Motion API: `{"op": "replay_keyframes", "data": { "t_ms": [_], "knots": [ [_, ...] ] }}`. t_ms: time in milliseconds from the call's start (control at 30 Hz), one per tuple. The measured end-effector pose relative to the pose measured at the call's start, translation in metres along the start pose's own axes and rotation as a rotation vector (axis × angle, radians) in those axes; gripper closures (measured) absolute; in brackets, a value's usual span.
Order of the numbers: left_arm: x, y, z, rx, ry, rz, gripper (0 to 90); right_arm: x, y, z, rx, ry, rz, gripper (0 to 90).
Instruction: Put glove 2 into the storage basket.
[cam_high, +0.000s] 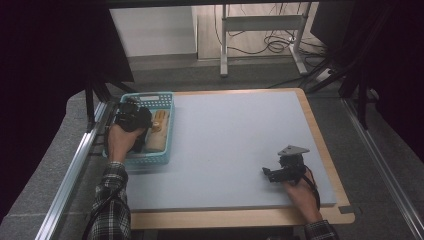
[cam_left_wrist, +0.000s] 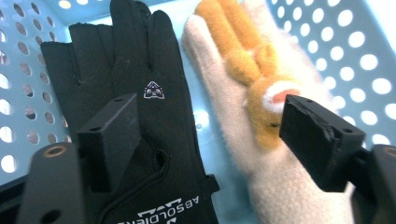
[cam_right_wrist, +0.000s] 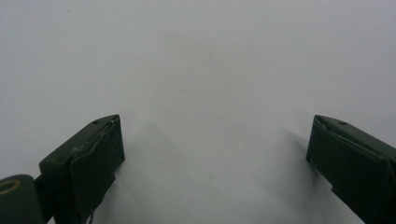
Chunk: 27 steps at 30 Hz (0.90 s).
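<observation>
A light blue perforated basket (cam_high: 162, 98) stands at the table's left edge. In it lie a black fingerless glove (cam_left_wrist: 140, 65) and, beside it, a cream fleece glove with orange fingers (cam_left_wrist: 243, 60), the latter also in the high view (cam_high: 157, 131). My left gripper (cam_high: 131, 116) hovers over the basket; in the left gripper view its jaws stand apart above both gloves (cam_left_wrist: 205, 135), pressing on neither. My right gripper (cam_high: 280, 172) rests near the table's front right, and the right gripper view shows it open (cam_right_wrist: 215, 144) over bare grey mat with nothing between its jaws.
A grey-blue mat (cam_high: 230, 140) covers the wooden table (cam_high: 240, 217). Metal rails (cam_high: 70, 170) run along the left and right sides. A white desk frame with cables (cam_high: 260, 30) stands on the floor beyond the far edge.
</observation>
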<state>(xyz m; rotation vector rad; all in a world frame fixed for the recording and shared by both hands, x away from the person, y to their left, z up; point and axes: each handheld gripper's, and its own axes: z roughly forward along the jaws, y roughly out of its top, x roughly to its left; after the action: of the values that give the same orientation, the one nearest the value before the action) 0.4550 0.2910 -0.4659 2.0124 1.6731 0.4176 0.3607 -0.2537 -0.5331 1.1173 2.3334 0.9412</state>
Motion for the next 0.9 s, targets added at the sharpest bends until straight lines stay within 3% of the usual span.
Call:
{"op": "replay_keyframes", "data": {
  "t_ms": [267, 900],
  "knots": [
    [0.000, -0.007, -0.010, -0.031, -0.024, 0.028, 11.3, 0.000, 0.000, 0.000, 0.000, 0.000, -0.001, 3.9],
    [0.003, -0.026, -0.031, -0.099, -0.079, 0.047, 5.9, 0.000, 0.000, 0.000, 0.000, -0.002, -0.001, 3.9]
  ]
}}
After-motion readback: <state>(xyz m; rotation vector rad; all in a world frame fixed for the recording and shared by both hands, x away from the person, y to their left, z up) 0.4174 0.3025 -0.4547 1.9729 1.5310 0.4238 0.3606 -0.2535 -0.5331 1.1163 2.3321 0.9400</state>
